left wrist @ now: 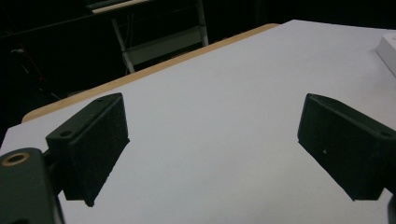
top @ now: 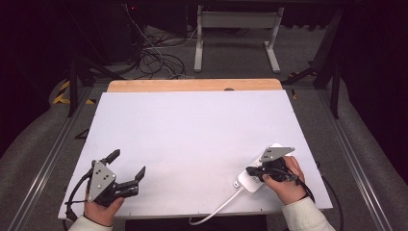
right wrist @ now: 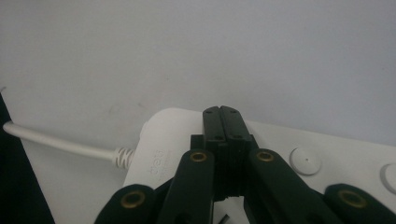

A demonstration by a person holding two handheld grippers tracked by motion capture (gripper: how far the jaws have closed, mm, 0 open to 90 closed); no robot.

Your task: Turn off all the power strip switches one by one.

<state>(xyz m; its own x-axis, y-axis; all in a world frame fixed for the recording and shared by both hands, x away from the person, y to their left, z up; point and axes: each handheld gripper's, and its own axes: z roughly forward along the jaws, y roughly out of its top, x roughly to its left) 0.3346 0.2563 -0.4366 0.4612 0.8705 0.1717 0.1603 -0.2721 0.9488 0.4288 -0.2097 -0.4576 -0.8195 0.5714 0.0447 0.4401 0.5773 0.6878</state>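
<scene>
A white power strip (top: 251,183) lies near the table's front right corner, with its cable (top: 216,211) running off the front edge. My right gripper (top: 250,171) is shut, its jaws pressed together with nothing between them, and sits low over the strip. In the right gripper view the closed tips (right wrist: 221,113) lie above the power strip (right wrist: 163,144) near its cable (right wrist: 56,142) end, beside a round button (right wrist: 305,161). My left gripper (top: 128,163) stands wide open over bare table at the front left, its jaws far apart (left wrist: 212,140).
The white table top (top: 192,130) has a wooden strip (top: 192,85) along its far edge. A corner of the power strip (left wrist: 388,49) shows at the far right of the left gripper view. Cables and a stand's legs (top: 235,43) lie on the floor beyond.
</scene>
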